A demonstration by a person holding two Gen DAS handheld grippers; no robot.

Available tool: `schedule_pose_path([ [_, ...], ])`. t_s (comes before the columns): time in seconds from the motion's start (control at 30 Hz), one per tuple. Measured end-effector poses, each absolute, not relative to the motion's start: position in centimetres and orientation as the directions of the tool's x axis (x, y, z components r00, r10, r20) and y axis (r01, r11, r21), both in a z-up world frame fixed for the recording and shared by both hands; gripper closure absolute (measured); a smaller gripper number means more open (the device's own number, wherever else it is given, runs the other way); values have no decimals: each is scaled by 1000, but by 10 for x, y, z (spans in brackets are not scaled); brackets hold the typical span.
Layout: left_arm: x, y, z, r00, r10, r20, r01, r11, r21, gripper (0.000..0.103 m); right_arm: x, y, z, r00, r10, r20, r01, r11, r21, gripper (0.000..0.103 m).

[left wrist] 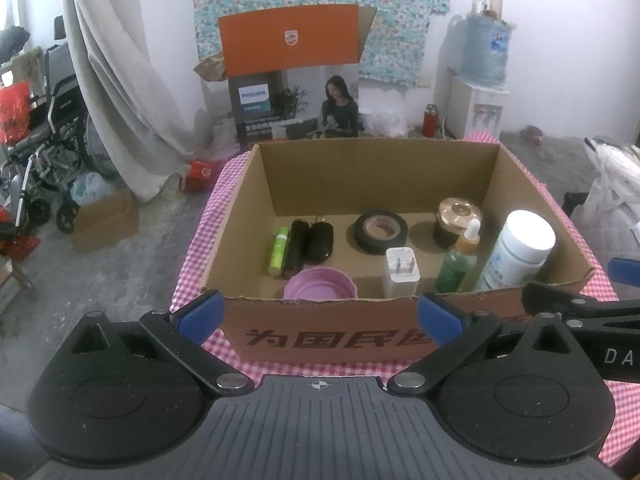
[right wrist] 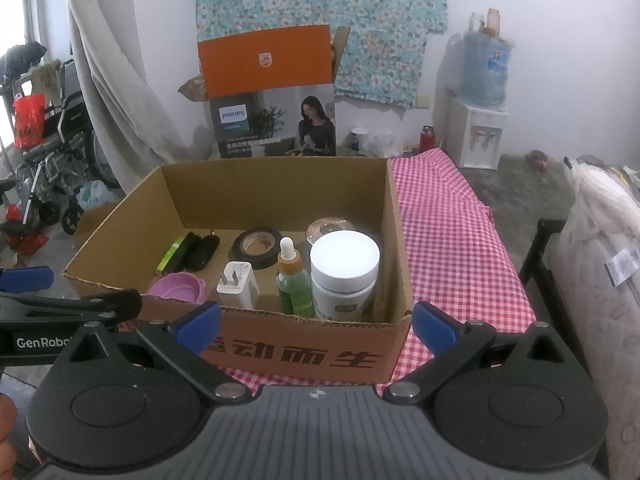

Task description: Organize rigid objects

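An open cardboard box (left wrist: 248, 200) (right wrist: 396, 240) sits on a pink checked tablecloth (right wrist: 452, 240). Inside lie a green tube (left wrist: 278, 250), two black cases (left wrist: 310, 242), a tape roll (left wrist: 381, 233) (right wrist: 258, 246), a gold-lidded jar (left wrist: 458, 216), a pink lid (left wrist: 320, 284) (right wrist: 176, 286), a white charger (left wrist: 400, 274) (right wrist: 236, 284), a green dropper bottle (left wrist: 458, 262) (right wrist: 294, 284) and a white-capped bottle (left wrist: 518, 248) (right wrist: 344, 270). My left gripper (left wrist: 320, 316) and right gripper (right wrist: 316, 322) hover open before the box's near wall, holding nothing.
Behind the table stand an orange Philips carton (left wrist: 292, 72), a water dispenser (left wrist: 478, 108) and a red flask (left wrist: 429, 120). A wheelchair (left wrist: 48, 140) and a small box (left wrist: 106, 220) sit on the floor at left. A white bag (right wrist: 600, 260) stands at right.
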State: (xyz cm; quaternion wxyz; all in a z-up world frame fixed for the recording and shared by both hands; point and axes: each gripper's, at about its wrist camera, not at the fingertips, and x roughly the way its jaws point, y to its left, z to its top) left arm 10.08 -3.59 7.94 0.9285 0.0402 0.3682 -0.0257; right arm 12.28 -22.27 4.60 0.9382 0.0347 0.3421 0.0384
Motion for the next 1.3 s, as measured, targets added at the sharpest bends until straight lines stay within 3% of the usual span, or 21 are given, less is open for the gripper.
schedule_pose_path([
  [1.3, 101, -39, 79, 725, -14, -689, 73, 996, 57, 0, 125, -224, 45, 760, 93, -643, -44, 995, 92, 0],
])
